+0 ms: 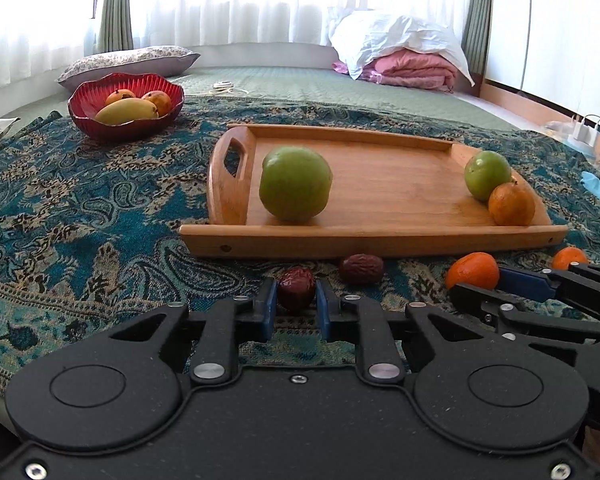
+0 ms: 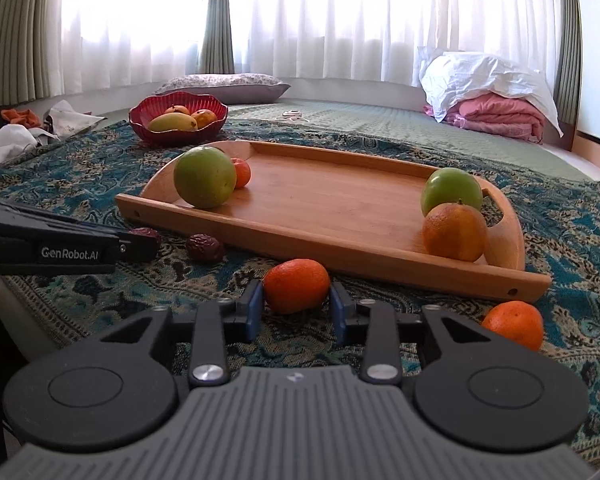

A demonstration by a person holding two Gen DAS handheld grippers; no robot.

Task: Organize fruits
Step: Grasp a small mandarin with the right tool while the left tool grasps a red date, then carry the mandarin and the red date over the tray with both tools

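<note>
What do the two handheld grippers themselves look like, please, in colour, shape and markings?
Both are matte black linkage frames with two round discs, silver pivot pins and blue pads on the fingers. The left gripper has a flat speckled black body; its side reads "GenRobot.AI" in white. The right gripper has a ribbed grey body. No cables or sleeves show.

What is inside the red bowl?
The red bowl holds a yellow mango in front and two orange-red fruits behind it. The bowl's wall and the mango hide its bottom, so anything lying lower down cannot be seen.
</note>
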